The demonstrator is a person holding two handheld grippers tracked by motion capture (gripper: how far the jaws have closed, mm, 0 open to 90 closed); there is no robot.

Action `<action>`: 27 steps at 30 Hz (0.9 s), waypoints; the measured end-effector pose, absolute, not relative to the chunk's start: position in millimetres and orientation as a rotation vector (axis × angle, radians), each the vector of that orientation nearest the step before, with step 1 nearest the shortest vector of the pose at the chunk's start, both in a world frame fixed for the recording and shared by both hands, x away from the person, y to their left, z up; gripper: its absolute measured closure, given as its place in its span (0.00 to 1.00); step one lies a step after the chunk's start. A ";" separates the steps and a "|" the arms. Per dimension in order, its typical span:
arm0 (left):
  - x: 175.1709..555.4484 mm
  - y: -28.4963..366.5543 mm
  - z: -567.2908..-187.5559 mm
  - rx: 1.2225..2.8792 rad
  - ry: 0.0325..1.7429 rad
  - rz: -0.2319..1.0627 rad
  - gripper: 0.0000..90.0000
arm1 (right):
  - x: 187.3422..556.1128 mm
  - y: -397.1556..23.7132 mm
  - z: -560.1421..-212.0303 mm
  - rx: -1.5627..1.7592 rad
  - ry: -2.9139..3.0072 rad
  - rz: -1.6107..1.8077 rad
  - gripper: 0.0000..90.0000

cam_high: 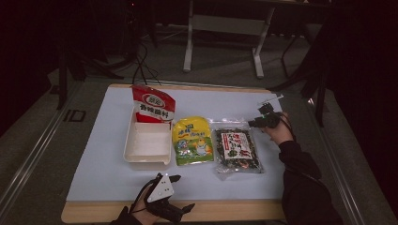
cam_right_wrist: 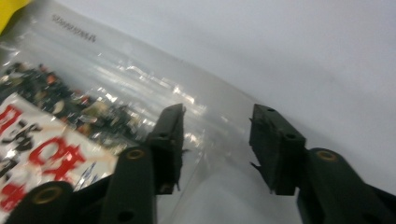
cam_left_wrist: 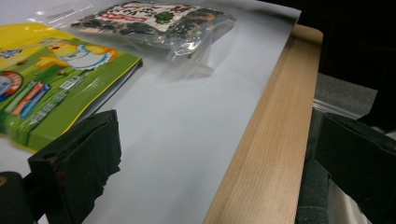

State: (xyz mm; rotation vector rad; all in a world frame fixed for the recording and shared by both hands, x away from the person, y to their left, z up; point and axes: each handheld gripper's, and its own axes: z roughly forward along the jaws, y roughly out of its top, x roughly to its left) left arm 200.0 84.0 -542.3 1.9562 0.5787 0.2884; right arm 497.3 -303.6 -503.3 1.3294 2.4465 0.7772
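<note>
Desk (cam_high: 94, 187): a wooden desk covered by a pale sheet, it takes the middle of the high view; its wooden edge runs along the bottom.
White tray (cam_high: 133, 154): left of centre in the high view, a shallow rectangular container, its long side goes toward the top of the frame.
Red packet (cam_high: 152, 104): stands upright at the far end of the white tray, upper centre-left of the frame.
Clear bag (cam_high: 237, 150): right of centre, lies flat on the sheet, dark dried pieces inside and a white label with red letters; in the right gripper view its clear sealed end lies under the jaws.
Yellow-green packet (cam_high: 192, 140): lies flat between the white tray and the clear bag, just beside both.
Right gripper (cam_right_wrist: 215, 140): in the high view at the right, near the upper right corner of the clear bag. Its jaws are spread apart, above the clear end of the bag, and they pinch nothing.
Left gripper (cam_high: 180, 192): bottom centre of the high view, over the near edge of the desk, apart from all packets. Its jaws are spread wide, nothing is between them.
</note>
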 end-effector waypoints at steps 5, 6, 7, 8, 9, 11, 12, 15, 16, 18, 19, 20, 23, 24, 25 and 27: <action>196.5 88.7 -543.6 1.950 0.608 0.299 0.02 | 510.0 -301.1 -507.5 1.334 2.460 0.756 0.52; 196.1 89.3 -543.9 1.949 0.612 0.301 0.02 | 512.1 -301.2 -508.2 1.332 2.458 0.753 0.51; 195.6 89.9 -544.3 1.950 0.616 0.301 0.02 | 514.1 -301.2 -508.9 1.338 2.462 0.750 0.51; 195.3 90.5 -544.7 1.952 0.619 0.301 0.02 | 516.1 -301.3 -509.6 1.345 2.470 0.751 0.49; 194.9 91.0 -545.1 1.952 0.624 0.303 0.02 | 517.8 -301.1 -510.2 1.347 2.475 0.746 0.47; 194.1 91.9 -545.6 1.952 0.628 0.305 0.02 | 521.0 -300.2 -512.2 1.350 2.501 0.744 0.44; 193.6 92.2 -545.9 1.951 0.632 0.305 0.02 | 522.3 -299.5 -513.1 1.340 2.508 0.733 0.42; 192.8 93.5 -546.1 1.951 0.638 0.310 0.02 | 525.0 -298.9 -514.8 1.345 2.525 0.733 0.42; 192.5 93.9 -546.0 1.952 0.640 0.312 0.02 | 526.6 -297.8 -516.3 1.338 2.540 0.729 0.43; 192.1 94.7 -546.2 1.951 0.643 0.312 0.02 | 528.0 -297.2 -517.9 1.321 2.569 0.728 0.45; 191.9 94.9 -546.1 1.952 0.646 0.314 0.02 | 528.3 -297.0 -518.4 1.321 2.573 0.722 0.48; 191.7 94.9 -546.1 1.949 0.646 0.314 0.02 | 528.6 -296.9 -518.9 1.322 2.586 0.720 0.50; 191.6 94.9 -546.1 1.950 0.644 0.314 0.02 | 528.0 -296.3 -518.4 1.312 2.613 0.728 0.60; 191.7 94.9 -546.2 1.951 0.644 0.313 0.02 | 527.2 -295.3 -518.1 1.306 2.614 0.714 0.62; 191.8 94.7 -546.2 1.951 0.644 0.313 0.02 | 526.6 -294.6 -517.7 1.295 2.613 0.701 0.67; 191.6 94.4 -545.9 1.952 0.640 0.314 0.02 | 525.6 -293.9 -516.4 1.293 2.609 0.676 0.74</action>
